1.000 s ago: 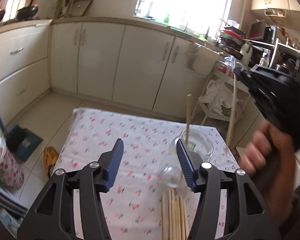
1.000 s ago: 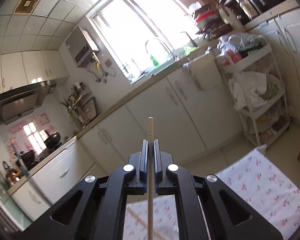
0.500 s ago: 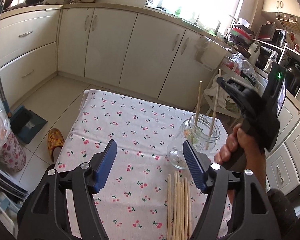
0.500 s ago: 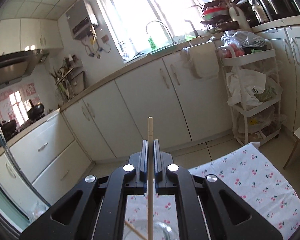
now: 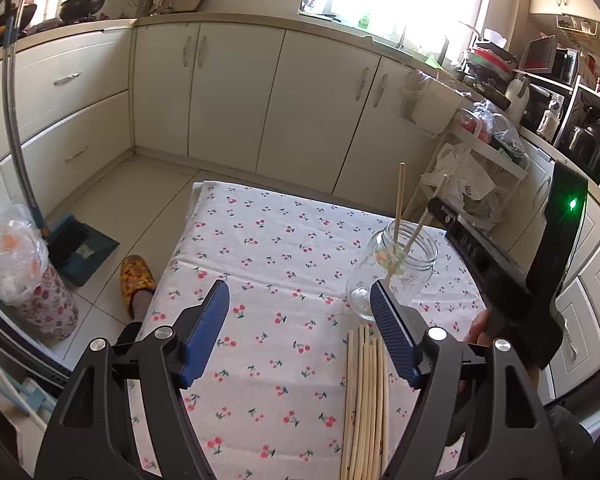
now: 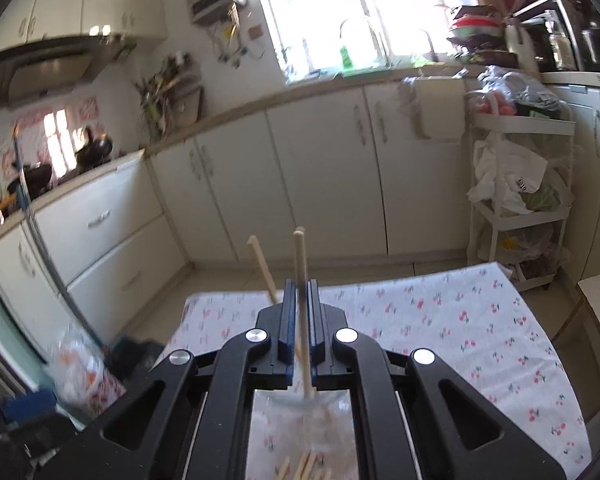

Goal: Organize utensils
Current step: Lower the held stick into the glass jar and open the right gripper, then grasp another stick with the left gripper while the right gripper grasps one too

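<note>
A: Room to move?
B: Table (image 5: 260, 240) mostly bare on the left; jar (image 5: 396, 268) near the right edge, chopstick bundle (image 5: 364, 392) nearer the cam.
A: Tongs?
B: Left gripper (image 5: 300, 320) opening, nothing btwn. Right gripper (image 6: 299, 312) pinches a chopstick (image 6: 300, 264) over the jar.
A: Changes?
B: Chopstick was above the jar, now its tip's inside.

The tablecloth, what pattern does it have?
The tablecloth is white with small red cherries, clearest in the left wrist view.
</note>
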Demonstrator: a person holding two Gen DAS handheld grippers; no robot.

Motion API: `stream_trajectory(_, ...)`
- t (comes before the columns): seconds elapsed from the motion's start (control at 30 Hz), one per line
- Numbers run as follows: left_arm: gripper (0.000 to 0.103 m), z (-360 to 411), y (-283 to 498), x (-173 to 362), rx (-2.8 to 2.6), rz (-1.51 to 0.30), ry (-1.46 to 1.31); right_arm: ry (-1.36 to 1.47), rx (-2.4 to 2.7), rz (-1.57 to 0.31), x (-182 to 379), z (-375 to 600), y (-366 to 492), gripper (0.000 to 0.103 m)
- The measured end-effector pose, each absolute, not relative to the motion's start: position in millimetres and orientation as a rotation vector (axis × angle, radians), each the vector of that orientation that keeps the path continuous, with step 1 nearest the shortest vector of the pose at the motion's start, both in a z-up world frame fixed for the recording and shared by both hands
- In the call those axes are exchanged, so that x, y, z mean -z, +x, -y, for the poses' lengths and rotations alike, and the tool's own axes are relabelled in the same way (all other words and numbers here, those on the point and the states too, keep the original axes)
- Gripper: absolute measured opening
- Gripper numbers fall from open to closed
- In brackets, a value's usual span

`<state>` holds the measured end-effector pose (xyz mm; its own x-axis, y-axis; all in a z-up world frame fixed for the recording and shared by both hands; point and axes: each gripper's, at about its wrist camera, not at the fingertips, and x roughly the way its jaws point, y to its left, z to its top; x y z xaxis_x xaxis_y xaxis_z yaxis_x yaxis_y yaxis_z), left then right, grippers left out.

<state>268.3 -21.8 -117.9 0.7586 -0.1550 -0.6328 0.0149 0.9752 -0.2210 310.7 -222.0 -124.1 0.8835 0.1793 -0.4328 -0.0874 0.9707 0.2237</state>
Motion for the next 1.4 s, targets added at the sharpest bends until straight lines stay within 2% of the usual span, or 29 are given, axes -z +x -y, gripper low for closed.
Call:
stream_trajectory(0.1, 0.07, 19.1, 256.9, 110.6, 0.083, -0.701, -0.196, 0.216, -0.13, -0.472, 117.8, 226.9, 290.1, 0.017)
stream_trajectory(0.17, 0.074, 18.8, 248.9, 106.8, 0.071, -0.71, -0.175, 0.229, -0.122, -0.482, 113.9, 231.2, 270.7, 0.023)
stream_trajectory(0.37, 0.083, 19.5, 231.0, 113.6, 0.04, -0.769, -0.105, 0.238, -0.097, -0.665, 143.9, 237.9, 202.0, 0.023)
stream_trajectory(0.5, 0.083, 30.1, 239.5, 143.4, 0.036, -0.834, -0.032, 0.259, -0.071, -0.782, 178.1, 244.6, 168.3, 0.023)
stream_trajectory(0.7, 0.083, 66.0, 281.3, 203.4, 0.067, -0.965, 0.071, 0.307, -0.038, -0.825, 195.5, 257.4, 146.9, 0.031)
stream_trajectory(0.93, 0.082, 97.0, 311.0, 219.5, 0.077, -0.985, 0.1, 0.35, -0.041, -0.823, 201.1, 272.1, 147.5, 0.034)
stream_trajectory(1.07, 0.075, 108.1, 324.6, 229.9, 0.071, -1.01, 0.142, 0.371, -0.047, -0.825, 203.6, 275.6, 150.3, 0.036)
stream_trajectory(1.33, 0.069, 112.7, 332.9, 246.2, 0.1, -1.043, 0.149, 0.38, -0.059, -0.836, 208.8, 276.2, 159.7, 0.038)
stream_trajectory(1.4, 0.061, 112.8, 332.1, 245.1, 0.116, -1.047, 0.15, 0.381, -0.064, -0.84, 210.3, 274.7, 161.7, 0.038)
